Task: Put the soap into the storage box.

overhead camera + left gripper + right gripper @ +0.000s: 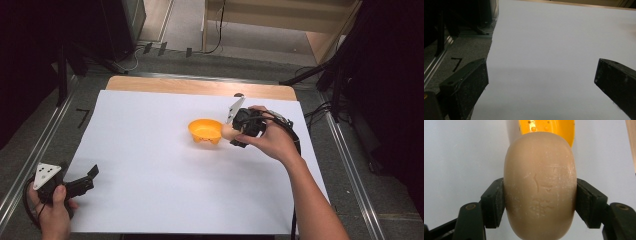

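A tan oval bar of soap (540,186) with a stamped mark is clamped between the two black jaws of my right gripper (540,203). In the high view the soap (228,131) hangs just right of an orange dish (205,130) on the white sheet, with the right gripper (235,132) held in a hand behind it. The orange dish (546,127) shows beyond the soap, its floor dotted with small holes. My left gripper (90,179) rests at the sheet's near-left corner, and its jaws (541,77) stand wide apart with nothing between them.
A white sheet (150,150) covers most of the wooden table (200,86). Metal rails (40,145) run along both sides. Dark stands and cables sit on the grey floor beyond the table's far edge.
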{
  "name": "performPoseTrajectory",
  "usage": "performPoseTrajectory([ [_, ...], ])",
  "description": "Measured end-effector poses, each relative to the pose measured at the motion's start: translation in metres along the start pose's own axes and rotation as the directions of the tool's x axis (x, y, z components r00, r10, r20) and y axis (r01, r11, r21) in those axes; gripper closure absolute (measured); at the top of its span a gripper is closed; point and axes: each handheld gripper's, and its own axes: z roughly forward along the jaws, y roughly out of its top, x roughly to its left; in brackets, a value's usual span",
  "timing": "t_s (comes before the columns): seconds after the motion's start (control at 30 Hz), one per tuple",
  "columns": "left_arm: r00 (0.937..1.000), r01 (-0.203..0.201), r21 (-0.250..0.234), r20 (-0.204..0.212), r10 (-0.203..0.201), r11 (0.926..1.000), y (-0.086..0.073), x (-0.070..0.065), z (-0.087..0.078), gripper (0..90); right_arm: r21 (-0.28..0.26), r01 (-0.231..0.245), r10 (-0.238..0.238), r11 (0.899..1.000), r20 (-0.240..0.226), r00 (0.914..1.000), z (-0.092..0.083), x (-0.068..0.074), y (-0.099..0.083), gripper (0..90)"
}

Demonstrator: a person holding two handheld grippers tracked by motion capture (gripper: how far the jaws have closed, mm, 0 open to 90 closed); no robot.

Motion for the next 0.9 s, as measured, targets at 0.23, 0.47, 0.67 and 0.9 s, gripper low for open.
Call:
performPoseTrajectory([
  [0.23, 1.0000, -0.001, 0.000, 0.001, 0.001, 1.0000, 0.000, 0.000, 0.000, 0.0, -0.005, 0.011, -0.011, 1.000, -0.005, 0.9999, 0.002, -0.004, 0.009, 32.6],
  [0.47, 1.0000, 0.000, 0.000, 0.002, 0.000, 1.0000, 0.000, 0.000, 0.000, 0.0, -0.013, 0.037, -0.037, 0.999, -0.018, 0.9991, 0.007, -0.006, 0.020, 32.6],
  [0.67, 1.0000, 0.000, -0.001, 0.003, 0.000, 1.0000, 0.000, 0.001, 0.000, 0.0, -0.014, 0.044, -0.045, 0.999, -0.024, 0.9987, 0.009, -0.007, 0.028, 32.6],
  [0.9, 1.0000, 0.003, -0.003, 0.006, -0.003, 1.0000, 0.000, 0.001, 0.000, 0.0, -0.019, 0.066, -0.066, 0.998, -0.039, 0.9970, 0.014, -0.010, 0.040, 32.6],
])
